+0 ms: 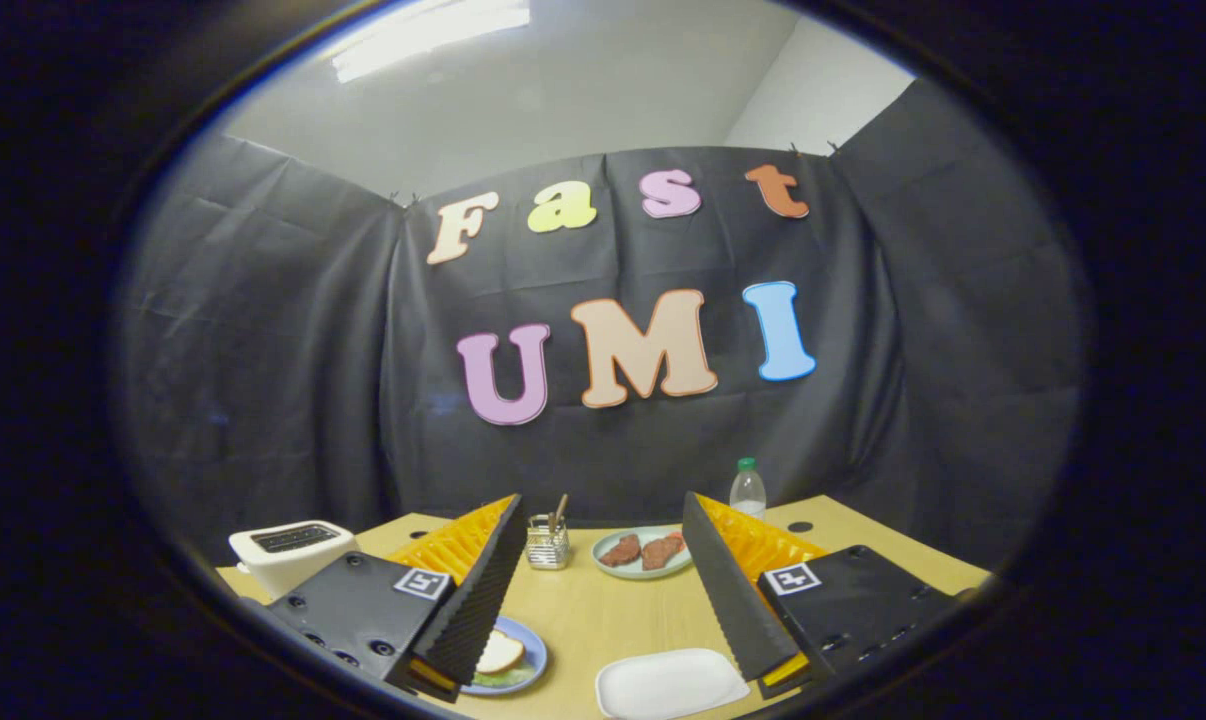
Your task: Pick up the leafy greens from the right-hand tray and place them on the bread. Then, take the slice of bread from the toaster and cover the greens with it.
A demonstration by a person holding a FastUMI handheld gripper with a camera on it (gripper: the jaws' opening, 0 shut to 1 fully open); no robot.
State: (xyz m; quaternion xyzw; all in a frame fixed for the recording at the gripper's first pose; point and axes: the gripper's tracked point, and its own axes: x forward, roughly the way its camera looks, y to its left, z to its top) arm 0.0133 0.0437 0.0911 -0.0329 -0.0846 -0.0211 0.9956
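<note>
My gripper (601, 498) is open above the wooden table, with nothing between its fingers. Beside the left finger (473, 600) lies a blue plate (537, 655). On it a slice of bread (500, 652) rests on top of leafy greens (504, 678), whose green edge peeks out under the bread. The finger hides part of the plate. A white tray (671, 683) sits low between the fingers, nearer the right one, and its surface is bare. A white toaster (288, 550) stands beyond the left finger, and its dark slot shows no bread sticking out.
Ahead of the fingers stands a pale plate (603, 560) with two brown meat slices (643, 550). A small metal holder (548, 545) with utensils is to its left, and a clear bottle with a green cap (748, 490) stands behind. The black cloth wall closes the table's far side.
</note>
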